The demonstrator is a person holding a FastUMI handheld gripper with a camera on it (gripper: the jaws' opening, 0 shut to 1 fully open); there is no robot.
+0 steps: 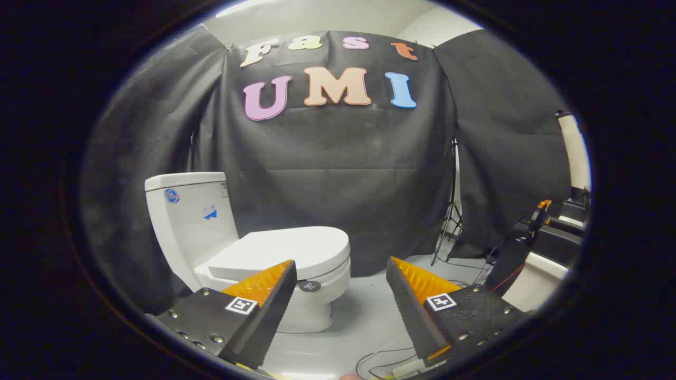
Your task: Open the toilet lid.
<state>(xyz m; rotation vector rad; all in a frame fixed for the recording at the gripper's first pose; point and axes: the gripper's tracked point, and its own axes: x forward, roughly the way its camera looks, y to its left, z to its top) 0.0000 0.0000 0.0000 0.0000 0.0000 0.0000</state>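
- My gripper (340, 269) has its fingers spread wide, with nothing between them but bare floor.
- The toilet (248, 253) stands ahead of me, off toward my left finger (264, 295), which overlaps the front of its bowl in my view; I cannot tell whether it touches.
- The toilet lid (282, 250) lies flat and closed over the seat, white and smooth, its rounded front edge reaching just past my left fingertip.
- The tank (187, 216) rises behind the lid, against the booth wall (338, 174), with small blue stickers on its side.
- The floor (364, 311) is pale grey and smooth; thin cables (377, 361) trail across it near the base of my fingers.
- The wall is black cloth, hung in creased panels that close in the space behind and beside the toilet.
- Beyond my right finger (417, 295), a light stand (451, 211) sits at a gap in the cloth, its legs on the floor.
- Farther right sits a cluster of dark equipment (549, 237) with red wires and an orange part.
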